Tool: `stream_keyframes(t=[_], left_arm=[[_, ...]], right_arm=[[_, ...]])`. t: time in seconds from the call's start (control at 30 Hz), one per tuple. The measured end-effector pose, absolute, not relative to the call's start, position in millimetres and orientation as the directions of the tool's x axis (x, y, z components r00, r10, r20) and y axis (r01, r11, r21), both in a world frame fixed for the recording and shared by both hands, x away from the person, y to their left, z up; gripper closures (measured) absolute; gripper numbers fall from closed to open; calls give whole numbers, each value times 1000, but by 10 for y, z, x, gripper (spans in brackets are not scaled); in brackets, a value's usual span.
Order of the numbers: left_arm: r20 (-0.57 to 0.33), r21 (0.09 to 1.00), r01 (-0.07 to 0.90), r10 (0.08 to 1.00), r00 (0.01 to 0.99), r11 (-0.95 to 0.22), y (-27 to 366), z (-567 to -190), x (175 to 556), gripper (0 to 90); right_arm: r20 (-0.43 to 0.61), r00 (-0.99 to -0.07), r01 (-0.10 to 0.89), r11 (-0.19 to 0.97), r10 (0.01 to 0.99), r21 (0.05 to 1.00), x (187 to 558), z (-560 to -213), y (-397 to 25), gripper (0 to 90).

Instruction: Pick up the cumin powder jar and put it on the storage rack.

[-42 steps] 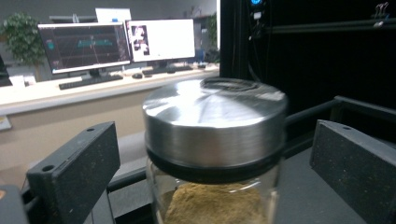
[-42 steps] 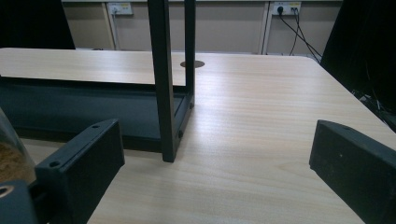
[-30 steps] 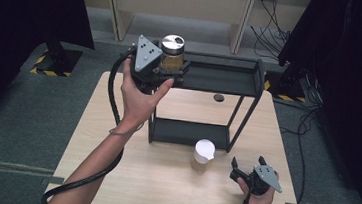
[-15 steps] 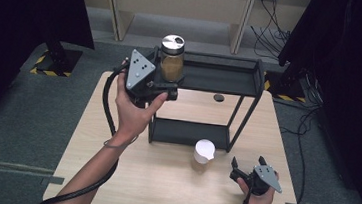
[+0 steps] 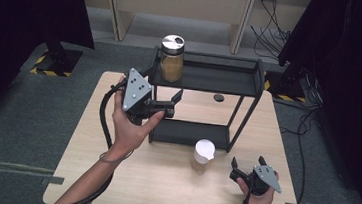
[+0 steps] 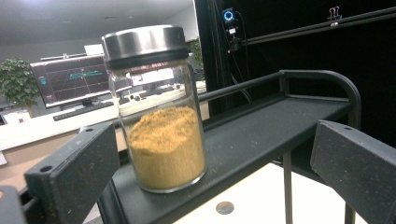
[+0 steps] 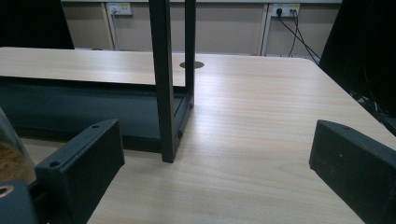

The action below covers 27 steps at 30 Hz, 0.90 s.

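Left gripper (image 5: 173, 99), jaws spread and empty, hovers just short of the spice jar (image 5: 171, 58) standing upright on the black rack's top shelf (image 5: 221, 78); right gripper (image 5: 242, 171) rests released near the table's (image 5: 171, 186) front edge

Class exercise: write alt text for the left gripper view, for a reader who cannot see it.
A glass jar with a metal lid, about half full of yellow-brown powder, stands on a black rack's top shelf. The open left gripper frames it, not touching.
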<state>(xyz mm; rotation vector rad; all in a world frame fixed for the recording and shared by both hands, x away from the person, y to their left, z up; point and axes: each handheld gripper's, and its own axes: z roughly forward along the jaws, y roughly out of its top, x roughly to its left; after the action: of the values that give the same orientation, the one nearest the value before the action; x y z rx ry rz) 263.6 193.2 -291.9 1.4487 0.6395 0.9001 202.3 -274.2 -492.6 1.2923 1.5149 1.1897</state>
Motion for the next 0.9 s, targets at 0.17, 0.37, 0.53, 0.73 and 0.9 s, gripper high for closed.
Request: stream_keyframes(t=[0.17, 0.37, 0.53, 0.73, 0.9], left_arm=[[150, 988, -122, 820, 553, -99, 1941, -3026, 2592, 2], [148, 988, -115, 811, 566, -100, 1949, -3153, 2549, 4], [153, 988, -112, 807, 571, -108, 1955, -3252, 2497, 5], [145, 989, -105, 802, 579, -103, 1968, -3367, 2451, 6], [146, 989, -95, 800, 582, -111, 1971, -3438, 2435, 6]], right_arm=[[1, -160, 236, 37, 987, 971, 2024, -4925, -2742, 34], [-2, -160, 234, 40, 987, 971, 2024, -4928, -2743, 33], [-5, -160, 233, 43, 987, 972, 2023, -4929, -2740, 34], [-8, -160, 232, 45, 987, 972, 2022, -4929, -2737, 34], [-8, -159, 231, 45, 987, 972, 2020, -4931, -2736, 34]])
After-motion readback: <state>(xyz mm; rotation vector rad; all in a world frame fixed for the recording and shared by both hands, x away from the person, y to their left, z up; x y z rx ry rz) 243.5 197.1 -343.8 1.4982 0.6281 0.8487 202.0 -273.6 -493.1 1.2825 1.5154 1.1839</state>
